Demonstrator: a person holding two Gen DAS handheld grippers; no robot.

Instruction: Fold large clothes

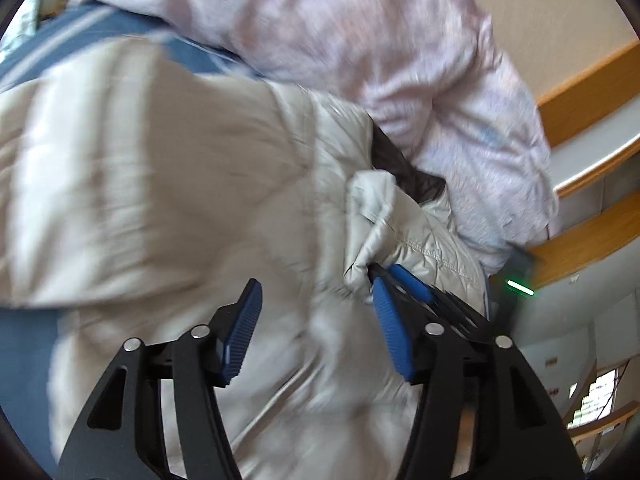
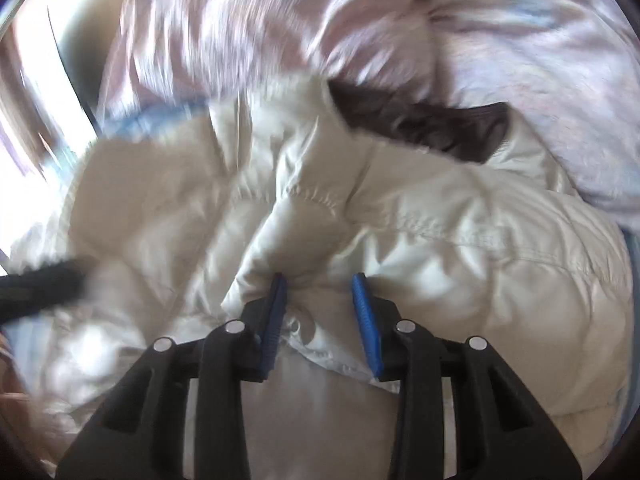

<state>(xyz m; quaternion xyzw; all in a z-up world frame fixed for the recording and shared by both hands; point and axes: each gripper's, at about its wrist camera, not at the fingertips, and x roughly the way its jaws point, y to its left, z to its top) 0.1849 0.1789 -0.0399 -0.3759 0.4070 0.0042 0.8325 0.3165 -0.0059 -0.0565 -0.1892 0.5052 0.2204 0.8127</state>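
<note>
From the left wrist, the left tool point(image 1: 316, 320) hangs with its blue pads apart over the cream puffer jacket point(image 1: 168, 184), nothing pinched between them. The jacket lies bunched on a blue bed sheet point(image 1: 120, 28), beside a pink quilt point(image 1: 360, 32). The right tool point(image 1: 390, 276) reaches in from the right, and a fold of the jacket's edge sits at its tip. The risk here is that the left tool closes on one slick layer only, which would slide out (the shell looks glossy).

From the right wrist, the right tool point(image 2: 320, 304) stands partly open with a puffy fold of jacket point(image 2: 304, 216) between its pads; whether they press it I cannot tell. The dark fur trim point(image 2: 420, 124) lies further off. A loose hold could drop the edge mid-fold.
</note>
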